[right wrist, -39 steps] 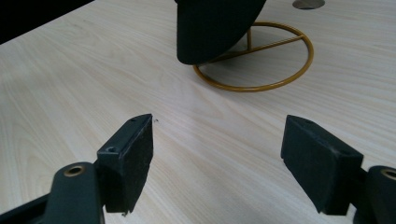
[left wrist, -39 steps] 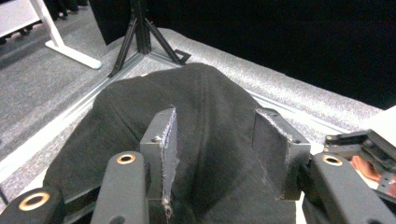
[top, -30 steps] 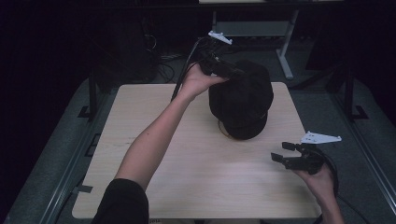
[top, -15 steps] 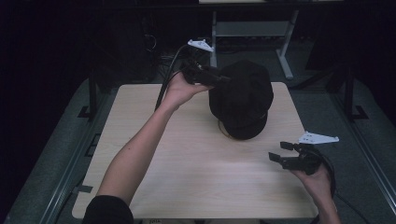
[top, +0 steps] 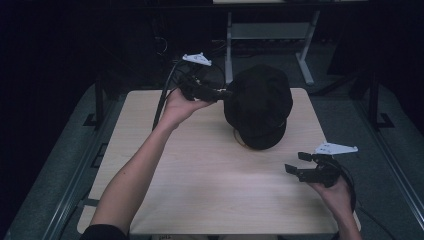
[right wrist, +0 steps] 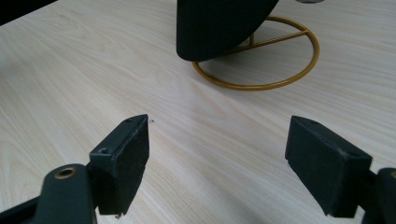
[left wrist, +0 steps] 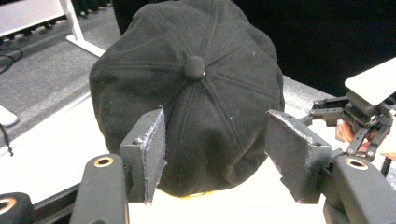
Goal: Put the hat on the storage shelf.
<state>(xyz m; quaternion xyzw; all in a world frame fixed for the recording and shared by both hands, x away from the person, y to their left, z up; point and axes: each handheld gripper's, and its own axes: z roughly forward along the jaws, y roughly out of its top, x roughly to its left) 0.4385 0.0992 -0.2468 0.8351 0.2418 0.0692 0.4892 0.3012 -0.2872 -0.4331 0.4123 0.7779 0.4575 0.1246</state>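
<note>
Cap: black cloth eight-panel cap with a top button (left wrist: 194,67) sits on a gold wire stand with a ring base (right wrist: 261,84), toward the far right part of the pale wooden desk (top: 200,175). Perched on the stand, it keeps its domed shape and its crown is free to reach from the side.

Brim: points toward the person's side, overhanging the ring base in the right gripper view.

Left gripper (top: 220,93): held level at the cap's left flank, at crown height, so the fingers can meet the cloth edge-on.

Left fingers (left wrist: 149,154): jaws have just been opening and now stand wide. In the left gripper view the crown's near panel lies between the pads; neither pad presses on it. Nothing held.

Right gripper (top: 297,163): low over the near right of the desk, well apart from the cap, aimed at the stand; probably waiting.

Right fingers (right wrist: 123,158): spread wide, empty, bare desk between them; the ring base lies ahead of them.

Judgement: the left looks to have let go of the cap, or is lining up a fresh hold.
</note>
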